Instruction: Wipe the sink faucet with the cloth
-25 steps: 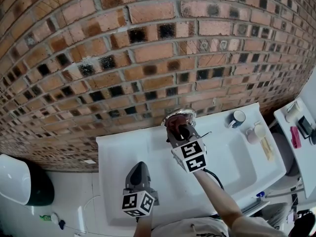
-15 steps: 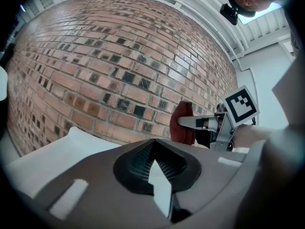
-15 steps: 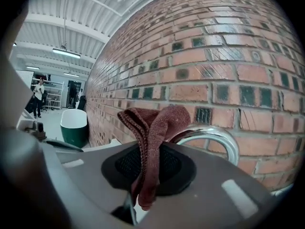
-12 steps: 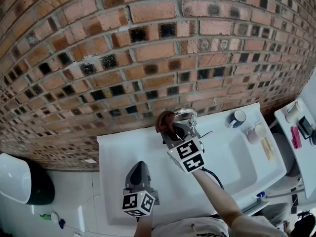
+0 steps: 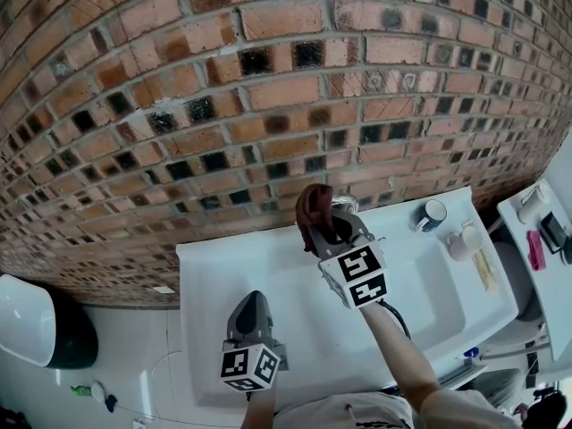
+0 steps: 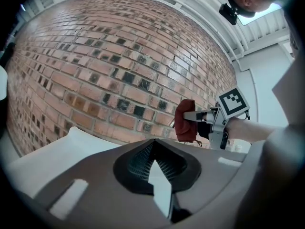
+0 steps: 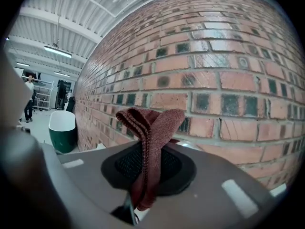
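A reddish-brown cloth (image 5: pixel 313 211) is pinched in my right gripper (image 5: pixel 324 231), which is shut on it just left of the chrome faucet (image 5: pixel 346 206) at the back of the white sink (image 5: pixel 214 271). The cloth appears to touch the faucet, but the contact is hidden. In the right gripper view the folded cloth (image 7: pixel 150 128) stands up out of the shut jaws against the brick wall. My left gripper (image 5: pixel 252 304) hovers over the sink's front left, shut with nothing in it. From the left gripper view, the cloth (image 6: pixel 186 120) and right gripper (image 6: pixel 194 115) show ahead.
A brick wall (image 5: pixel 268 79) rises right behind the sink. A dark mug (image 5: pixel 431 213), a pale cup (image 5: pixel 463 239) and a yellowish bar (image 5: pixel 483 268) sit on the sink's right ledge. A white and dark green bin (image 5: pixel 36 329) stands on the floor at left.
My right gripper swept the cloth left across the faucet top, then back right and slightly up. The left gripper has not moved.
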{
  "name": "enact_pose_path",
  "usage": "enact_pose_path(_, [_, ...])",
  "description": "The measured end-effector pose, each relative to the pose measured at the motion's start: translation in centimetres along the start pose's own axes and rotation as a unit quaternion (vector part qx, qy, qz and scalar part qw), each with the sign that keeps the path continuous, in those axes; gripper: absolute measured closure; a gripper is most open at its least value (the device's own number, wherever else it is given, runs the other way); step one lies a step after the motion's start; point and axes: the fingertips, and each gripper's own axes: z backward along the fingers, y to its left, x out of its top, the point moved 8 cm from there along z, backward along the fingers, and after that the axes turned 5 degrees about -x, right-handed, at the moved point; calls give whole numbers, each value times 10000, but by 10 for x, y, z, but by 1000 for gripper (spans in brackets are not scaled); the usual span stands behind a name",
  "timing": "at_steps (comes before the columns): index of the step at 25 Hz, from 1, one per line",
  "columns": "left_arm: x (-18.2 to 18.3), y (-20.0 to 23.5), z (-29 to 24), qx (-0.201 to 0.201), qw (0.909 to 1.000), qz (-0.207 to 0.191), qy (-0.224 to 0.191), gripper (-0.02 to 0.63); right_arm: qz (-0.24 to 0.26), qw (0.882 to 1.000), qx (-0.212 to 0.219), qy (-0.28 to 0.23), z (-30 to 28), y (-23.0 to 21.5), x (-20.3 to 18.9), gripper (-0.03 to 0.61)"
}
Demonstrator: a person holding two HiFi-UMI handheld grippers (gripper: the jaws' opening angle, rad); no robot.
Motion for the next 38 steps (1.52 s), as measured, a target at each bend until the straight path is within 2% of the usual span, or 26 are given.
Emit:
enact_pose_path(7, [-2,0,-2,-13,10000,21,16,609,-384,9951,-885,-207,25,-55,11,531])
enact_pose_path(11, [-3,-1,-3,-56,10000,15,33,609,-563,9877,-1448,185,33,-86,-16,531])
enact_pose_path(13, [-4,-2,-4,-56,10000,15,36,609,-574,9846,-1561,538,31,-94,-38,532])
enact_pose_path(18, [-5,-3,-4,-58,10000,1,54,609,-728,9775,-1465,1335,17,-88,-94,532])
enact_pose_path(21, [-3,1,-3,-10,10000,-21,57,609,-630,9736,-1409,1679,8,-76,-120,532])
enact_pose_path(25, [-3,8,-2,104,9999,2,36,609,-462,9744,-1375,1720,5,-65,-130,532])
enact_pose_path(30, [-4,2,-3,33,10000,23,29,609,-311,9747,-843,2048,2,-36,-147,532])
enact_pose_path(33, [-2,-1,-2,-26,10000,-1,22,609,-25,9726,-760,2199,-6,-23,-158,533])
enact_pose_path(38, [0,8,3,112,9999,27,-13,609,-152,9724,-702,2218,-11,-20,-154,533])
